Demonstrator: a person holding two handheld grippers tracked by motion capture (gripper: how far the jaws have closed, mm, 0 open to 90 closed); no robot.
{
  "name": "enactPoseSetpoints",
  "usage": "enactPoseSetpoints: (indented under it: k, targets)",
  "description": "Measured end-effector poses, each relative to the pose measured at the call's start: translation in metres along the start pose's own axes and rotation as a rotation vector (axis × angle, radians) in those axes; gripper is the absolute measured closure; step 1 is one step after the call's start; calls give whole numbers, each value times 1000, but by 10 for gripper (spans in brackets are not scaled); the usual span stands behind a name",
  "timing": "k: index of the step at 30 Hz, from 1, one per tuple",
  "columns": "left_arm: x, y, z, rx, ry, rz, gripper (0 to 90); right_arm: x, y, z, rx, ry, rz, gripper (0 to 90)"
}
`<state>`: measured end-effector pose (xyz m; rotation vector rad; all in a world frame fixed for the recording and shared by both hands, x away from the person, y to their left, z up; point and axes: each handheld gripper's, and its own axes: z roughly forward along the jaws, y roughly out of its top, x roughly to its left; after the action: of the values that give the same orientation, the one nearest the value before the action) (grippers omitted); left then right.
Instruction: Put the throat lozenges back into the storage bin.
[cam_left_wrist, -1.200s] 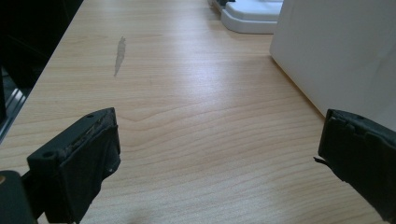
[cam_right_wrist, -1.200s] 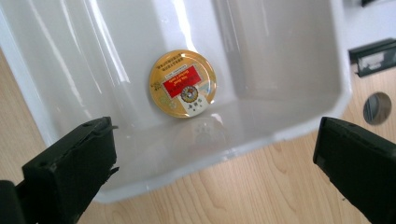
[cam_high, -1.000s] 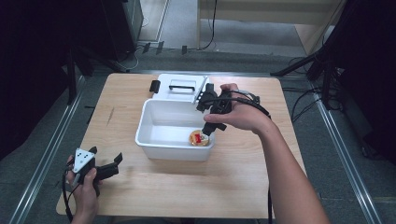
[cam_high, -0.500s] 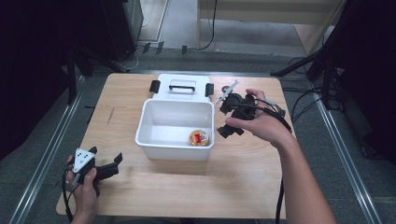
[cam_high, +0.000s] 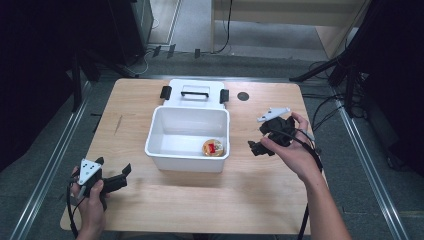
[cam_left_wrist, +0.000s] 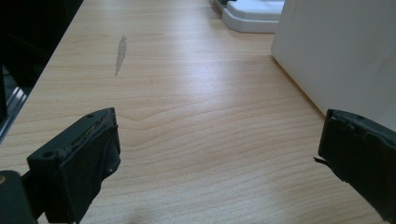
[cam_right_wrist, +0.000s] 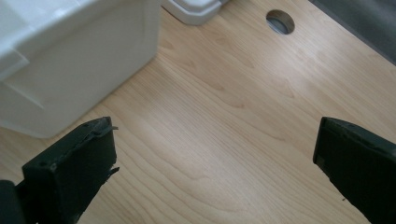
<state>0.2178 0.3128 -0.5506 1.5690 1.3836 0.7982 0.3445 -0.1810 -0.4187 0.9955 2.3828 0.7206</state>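
A white bin (cam_high: 165, 149) stands mid-table with a small round orange and red item (cam_high: 213, 148) lying in its front right corner. My right gripper (cam_high: 257, 141) hovers just right of the bin, open and empty; in the right gripper view its jaws spread wide over bare wood beside the bin's wall (cam_right_wrist: 79, 60). Near the front left table corner rests my left gripper (cam_high: 120, 172), also open with nothing between its jaws. In the left gripper view the bin's side (cam_left_wrist: 345, 51) fills the upper right.
The bin's white lid (cam_high: 195, 94) with black latches lies flat behind the bin, also seen as the lid (cam_left_wrist: 254, 14) and lid (cam_right_wrist: 196, 9). A round cable hole (cam_high: 243, 96) sits at the back, hole (cam_right_wrist: 280, 21). A grey scuff (cam_left_wrist: 120, 53) marks the wood.
My right gripper has drawn out of the bin and moved right and toward the front, leaving the orange and red item inside. The left gripper has stayed put.
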Motion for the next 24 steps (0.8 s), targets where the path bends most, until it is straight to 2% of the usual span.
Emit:
enactPoseSetpoints:
  k: [8, 9, 10, 12, 13, 16, 17, 18, 20, 24]
  targets:
    - [0, 0, 0, 0, 0, -1, 0, -7, -49, 11, -70, -34, 109, 0]
    - [0, 0, 0, 0, 0, -1, 0, -7, -49, 11, -70, -34, 109, 0]
    - [0, 0, 0, -1, 0, 0, 0, -9, -60, 13, -89, -27, 131, 0]
    - [0, 0, 0, -1, 1, 0, 0, -9, -64, 13, -93, -29, 140, 0]
    - [0, 0, 0, -1, 1, -1, 0, -10, -76, 16, -100, -40, 159, 0]
    - [0, 0, 0, 0, 1, 0, 0, -10, -92, 18, -111, -54, 190, 0]
    - [0, 0, 0, 0, 1, 0, 0, -10, -92, 18, -111, -54, 190, 0]
    - [0, 0, 0, -1, 2, 0, 0, -11, -103, 19, -128, -64, 213, 0]
    - [0, 0, 0, 1, 2, 0, 0, -13, -113, 20, -143, -62, 237, 0]
    - [0, 0, 0, -1, 3, 0, 0, -16, -132, 19, -163, -88, 283, 0]
